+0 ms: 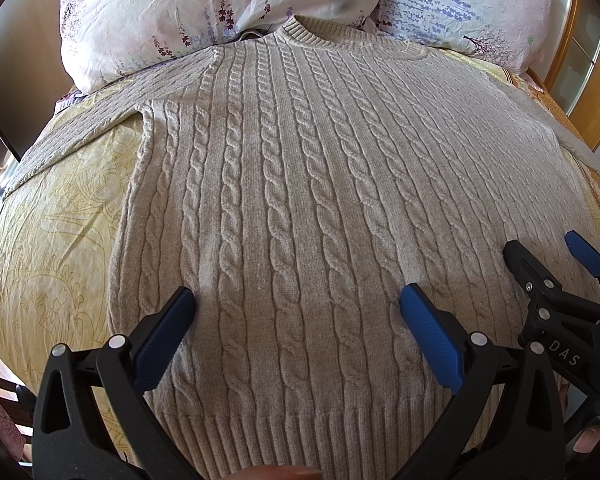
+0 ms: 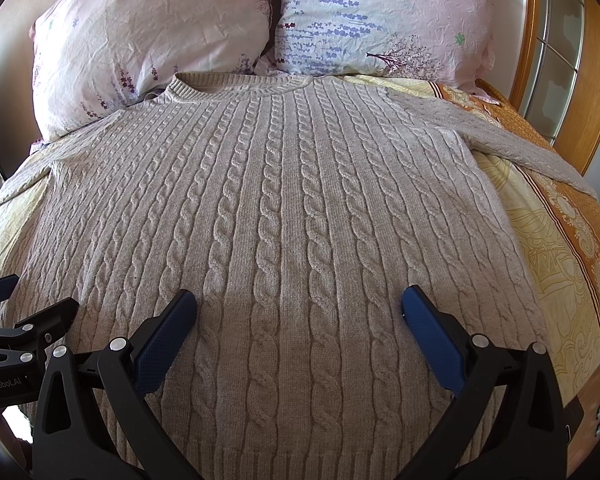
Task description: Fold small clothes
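Through the left wrist camera, my left gripper [image 1: 298,304] hung spread wide, its blue-padded fingers [image 1: 166,338] released and grasping nothing, over the lower middle of the beige cable-knit sweater [image 1: 300,184]. The sweater lay flat, front up, on the pale yellow patterned bedspread [image 1: 56,240], its ribbed hem nearest me and its round collar up against the two pink and pale-blue floral pillows [image 1: 180,12]. One sleeve stretched out to the left across the bedspread. At the right edge my right gripper [image 1: 548,256] showed above the sweater's side, also spread apart. A fingertip of my hand [image 1: 276,474] peeked in at the bottom edge.

Through the right wrist camera, my right gripper [image 2: 300,304] hovered with its fingers released and empty above the sweater's [image 2: 300,208] lower right half. The other sleeve ran off to the right over the bedspread's orange border [image 2: 572,208], near the wooden bed frame [image 2: 596,60]. The pillows [image 2: 380,16] sat just behind the collar. My left gripper [image 2: 28,300] entered from the left edge, held apart over the knit.
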Available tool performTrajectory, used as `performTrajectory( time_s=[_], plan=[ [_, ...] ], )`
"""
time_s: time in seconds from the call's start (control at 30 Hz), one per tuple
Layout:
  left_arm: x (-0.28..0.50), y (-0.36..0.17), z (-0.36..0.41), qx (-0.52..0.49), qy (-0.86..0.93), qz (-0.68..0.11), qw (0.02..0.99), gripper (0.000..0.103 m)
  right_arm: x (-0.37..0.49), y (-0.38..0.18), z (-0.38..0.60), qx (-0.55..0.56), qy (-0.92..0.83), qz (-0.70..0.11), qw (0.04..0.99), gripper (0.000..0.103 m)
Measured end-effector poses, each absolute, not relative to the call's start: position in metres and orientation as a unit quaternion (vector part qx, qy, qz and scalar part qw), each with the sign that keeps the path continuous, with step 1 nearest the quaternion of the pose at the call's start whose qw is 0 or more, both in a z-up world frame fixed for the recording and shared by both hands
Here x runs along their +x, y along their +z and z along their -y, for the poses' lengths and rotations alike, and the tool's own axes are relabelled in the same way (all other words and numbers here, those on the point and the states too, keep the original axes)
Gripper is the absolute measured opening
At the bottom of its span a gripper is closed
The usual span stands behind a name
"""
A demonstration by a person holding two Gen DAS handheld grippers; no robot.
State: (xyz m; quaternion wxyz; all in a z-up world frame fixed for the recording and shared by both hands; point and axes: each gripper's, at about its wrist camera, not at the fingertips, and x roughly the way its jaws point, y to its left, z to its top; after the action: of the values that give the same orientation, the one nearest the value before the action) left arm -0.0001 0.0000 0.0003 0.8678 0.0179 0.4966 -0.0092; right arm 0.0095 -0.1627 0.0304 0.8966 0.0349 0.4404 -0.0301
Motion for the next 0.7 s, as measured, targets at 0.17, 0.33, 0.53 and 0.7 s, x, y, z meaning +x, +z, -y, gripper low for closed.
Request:
performTrajectory(
  time_s=[0.17, 0.33, 0.53, 0.7],
  plan=[
    [-0.0003, 0.0003, 0.0001, 0.018, -0.009, -0.496, 0.868, 0.101, 0.0092, 0.0307, 0.1611, 0.035, -0.030, -0.441, 0.897, 0.102],
    [-0.0004, 0.0003, -0.0001, 0.017, -0.009, -0.496, 0.868, 0.101, 0.0098, 0.0297, 0.1628, 0.035, -0.030, -0.442, 0.896, 0.102],
    [0.0028, 0.0014, -0.0023, 0.016, -0.007, -0.499, 0.866, 0.101, 0.0114, 0.0286, 0.1637, 0.033, -0.027, -0.444, 0.895, 0.102],
    [-0.0022, 0.0018, -0.0041, 0.012, -0.004, -0.492, 0.871, 0.101, 0.0128, 0.0285, 0.1622, 0.027, -0.012, -0.446, 0.894, 0.102]
  ],
)
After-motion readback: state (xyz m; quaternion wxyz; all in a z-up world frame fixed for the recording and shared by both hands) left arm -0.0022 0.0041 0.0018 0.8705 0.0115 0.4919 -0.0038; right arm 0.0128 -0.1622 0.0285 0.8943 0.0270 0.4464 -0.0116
